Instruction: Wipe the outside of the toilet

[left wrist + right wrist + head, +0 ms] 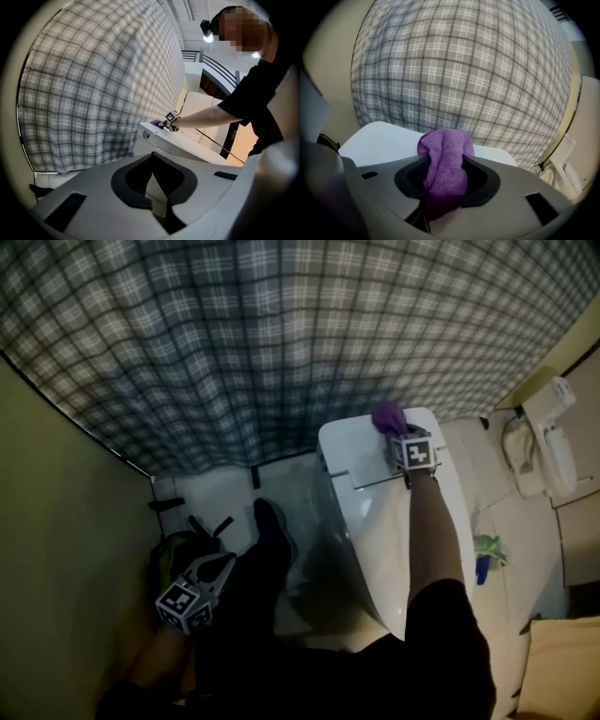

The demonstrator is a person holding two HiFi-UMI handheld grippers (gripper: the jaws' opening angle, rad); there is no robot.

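A plaid-patterned wall [281,334] backs this cramped bathroom, and the white toilet [394,549] stands against it. The right claw [443,187] pinches a purple cloth [445,159] and holds it at the far edge of the cistern lid [361,451], close to the wall. The left claw [152,187] hangs low off the toilet's left side, its jaws pressed together on nothing. The step in hand looks like wiping the lid; the bowl's sides seem yet to do. The next move calls for drawing the cloth along the lid toward its front edge, pressed flat.
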